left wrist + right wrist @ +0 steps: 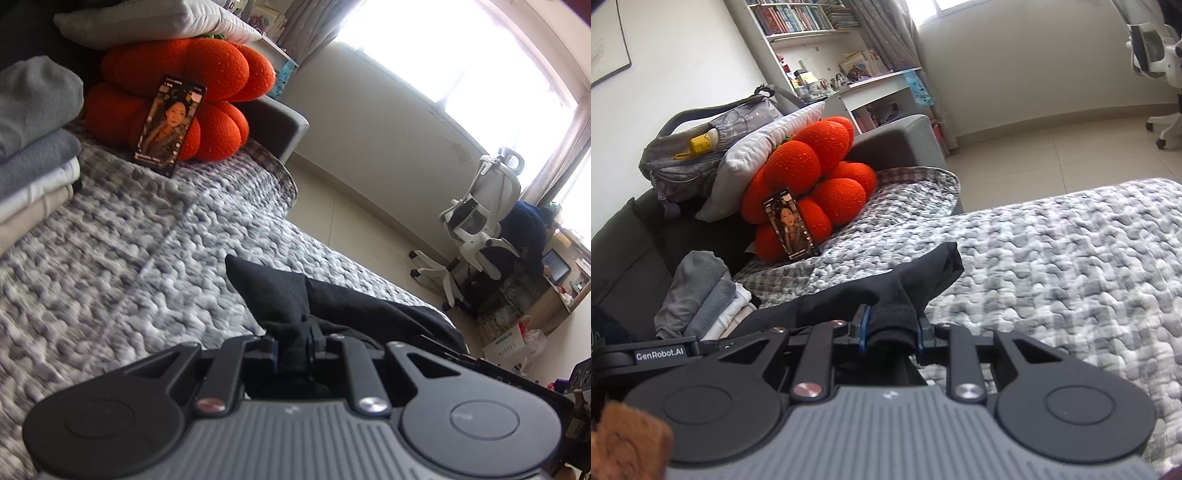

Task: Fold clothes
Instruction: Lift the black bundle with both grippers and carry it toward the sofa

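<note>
Jaws of left gripper (pixel 295 341) & right gripper (pixel 891 326) both clamp black garment (pixel 291 295), corners poking fwd, cloth slung between

Looking forward from both wrists, low and close over the grey knitted blanket (pixel 129 258), sharing the orange cushion (pixel 192 66) (pixel 820 166) and propped phone (pixel 790 225).

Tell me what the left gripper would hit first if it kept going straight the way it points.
Probably the grey knitted blanket; the left gripper, shut on the black garment, points slightly downward at it. Depth is unclear.
</note>
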{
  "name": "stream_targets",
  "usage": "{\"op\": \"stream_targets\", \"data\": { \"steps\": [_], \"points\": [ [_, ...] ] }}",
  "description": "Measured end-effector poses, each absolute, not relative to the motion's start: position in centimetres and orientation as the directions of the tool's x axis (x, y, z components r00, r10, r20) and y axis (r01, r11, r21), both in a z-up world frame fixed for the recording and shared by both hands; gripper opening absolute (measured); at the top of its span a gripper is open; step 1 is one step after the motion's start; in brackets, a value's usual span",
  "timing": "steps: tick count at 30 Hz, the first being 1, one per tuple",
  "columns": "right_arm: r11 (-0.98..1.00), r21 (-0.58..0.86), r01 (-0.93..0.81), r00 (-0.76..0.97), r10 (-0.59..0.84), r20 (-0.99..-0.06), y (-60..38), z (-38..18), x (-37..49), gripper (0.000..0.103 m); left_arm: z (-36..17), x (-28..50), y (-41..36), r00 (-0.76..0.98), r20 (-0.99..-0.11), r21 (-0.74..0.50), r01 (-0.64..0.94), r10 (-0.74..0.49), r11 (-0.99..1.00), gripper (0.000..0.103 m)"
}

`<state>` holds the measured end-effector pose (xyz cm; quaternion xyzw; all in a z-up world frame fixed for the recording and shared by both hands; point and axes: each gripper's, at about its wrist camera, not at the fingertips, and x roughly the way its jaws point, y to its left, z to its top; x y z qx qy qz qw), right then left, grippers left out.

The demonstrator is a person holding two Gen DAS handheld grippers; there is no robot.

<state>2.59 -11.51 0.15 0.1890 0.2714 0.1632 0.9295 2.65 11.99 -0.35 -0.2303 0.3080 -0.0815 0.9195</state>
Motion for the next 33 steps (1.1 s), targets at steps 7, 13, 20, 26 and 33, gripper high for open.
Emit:
{"op": "stream_targets", "data": {
  "steps": [7, 13, 20, 26, 33],
  "points": [
    [0.874, 0.426, -0.232, 0.792, 0.424, -0.439, -9.0, 1.6, 5.0, 0.026, 1.4, 3.7, 13.9, 0.814, -0.533, -0.423, -0.021, -0.230, 0.906, 0.013],
    [0.859, 0.428, -0.282, 0.784, 0.463, -0.413, -6.6, 2.7, 7.7, 0.026, 2.8, 4.7, 16.0, 0.823, -0.544, -0.380, -0.069, -0.162, 0.922, 0.013],
    [0.833, 0.457, -0.310, 0.765, 0.505, -0.401, -4.1, 2.8, 10.6, 0.026, 4.0, 6.3, 17.7, 0.835, -0.543, -0.302, -0.092, -0.092, 0.949, 0.013],
    [0.829, 0.461, -0.316, 0.750, 0.516, -0.413, -2.6, 2.4, 12.4, 0.026, 4.0, 7.5, 18.6, 0.833, -0.549, -0.271, -0.102, -0.067, 0.957, 0.013],
    [0.828, 0.447, -0.338, 0.738, 0.528, -0.420, -1.6, 2.6, 13.1, 0.026, 3.8, 7.8, 20.0, 0.833, -0.550, -0.290, -0.126, -0.057, 0.949, 0.013]
  ]
}}
